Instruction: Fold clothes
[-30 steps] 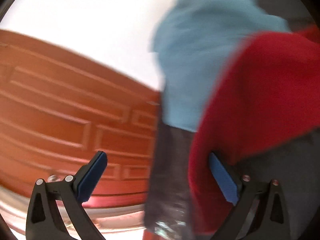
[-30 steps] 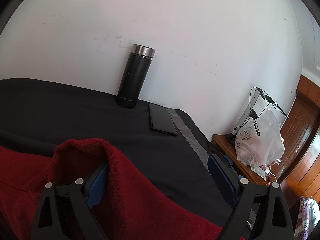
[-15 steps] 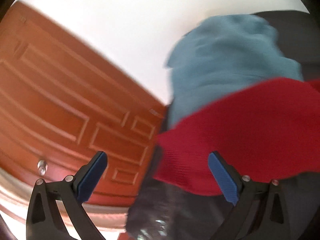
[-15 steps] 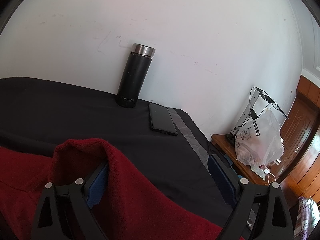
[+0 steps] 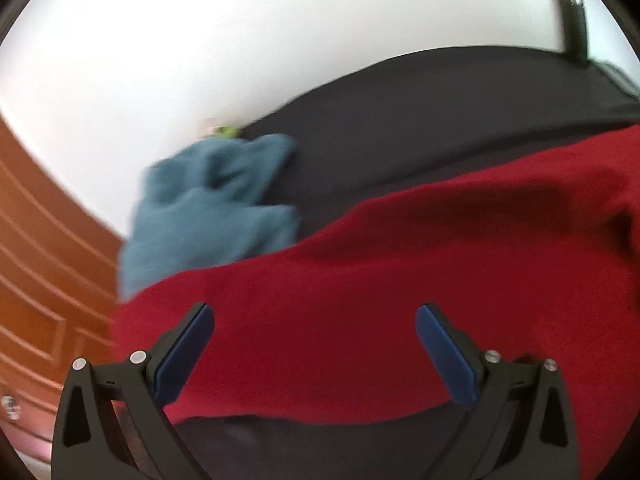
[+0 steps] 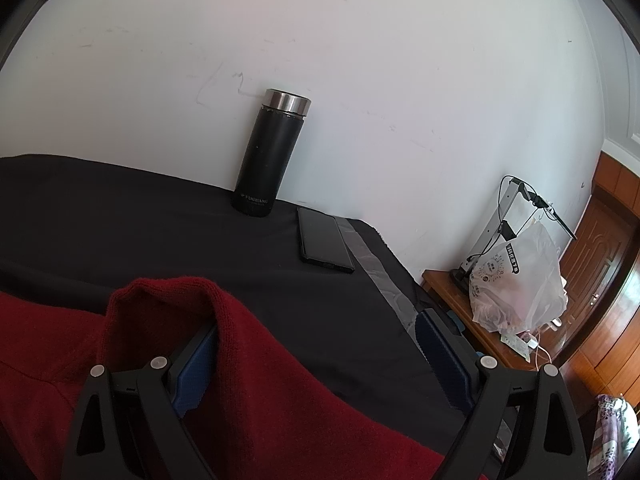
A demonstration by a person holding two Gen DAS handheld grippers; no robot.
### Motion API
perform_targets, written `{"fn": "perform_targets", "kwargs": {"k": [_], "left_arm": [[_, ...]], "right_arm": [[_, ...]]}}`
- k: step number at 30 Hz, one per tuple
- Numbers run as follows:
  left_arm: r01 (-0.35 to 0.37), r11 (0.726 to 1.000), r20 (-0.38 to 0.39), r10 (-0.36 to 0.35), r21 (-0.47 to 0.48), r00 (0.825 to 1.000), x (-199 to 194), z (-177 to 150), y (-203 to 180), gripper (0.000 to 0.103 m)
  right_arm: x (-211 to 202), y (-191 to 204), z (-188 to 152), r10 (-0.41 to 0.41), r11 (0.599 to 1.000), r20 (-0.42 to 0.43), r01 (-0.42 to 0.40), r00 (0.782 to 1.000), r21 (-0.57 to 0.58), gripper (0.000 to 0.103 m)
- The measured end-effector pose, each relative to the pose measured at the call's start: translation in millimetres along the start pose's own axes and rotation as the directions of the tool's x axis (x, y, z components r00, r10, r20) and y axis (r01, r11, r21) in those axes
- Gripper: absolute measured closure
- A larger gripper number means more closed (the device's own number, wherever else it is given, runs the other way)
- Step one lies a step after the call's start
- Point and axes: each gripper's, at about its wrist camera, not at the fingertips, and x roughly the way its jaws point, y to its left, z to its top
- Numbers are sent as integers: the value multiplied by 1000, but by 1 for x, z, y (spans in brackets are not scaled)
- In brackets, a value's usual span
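Note:
A red knitted garment (image 5: 400,288) lies spread on the black table cover (image 5: 400,120). My left gripper (image 5: 316,344) hovers open over its near edge, nothing between the blue pads. In the right wrist view the same red garment (image 6: 280,400) bunches up in a raised fold around the left finger (image 6: 192,372). My right gripper (image 6: 316,356) is open, its jaws wide apart, with red cloth lying between them. A crumpled blue-grey garment (image 5: 212,208) sits at the table's far left edge.
A black flask (image 6: 272,156) with a steel cap stands against the white wall, a dark phone (image 6: 324,240) flat beside it. Right of the table, a low wooden stand holds a white plastic bag (image 6: 520,280) and a metal frame. Brown wooden doors (image 5: 40,280) lie left.
The left gripper has swung round and levelled out, from facing the wooden door to looking across the table over the red garment. The right gripper and its view have not moved.

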Motion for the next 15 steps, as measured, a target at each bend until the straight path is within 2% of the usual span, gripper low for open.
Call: {"fn": "perform_targets", "kwargs": {"k": [3,6,9,15], "left_arm": [[79,997,-21,-79,2,997,11,6,-25,2],[74,997,-36,-73,35,997,22,12,-55,2],[100,995,-50,-98,27,994,33,24,-73,2],[91,996,-47,-90,4,995,46,57,-91,2]], "right_arm": [[0,1,1,1,1000,0,-1,1000,0,9],[0,1,1,4,1000,-2,-4,1000,4,9],[-1,2,1,5,1000,-2,-5,1000,4,9],[-1,4,2,5,1000,-4,-5,1000,2,9]]}}
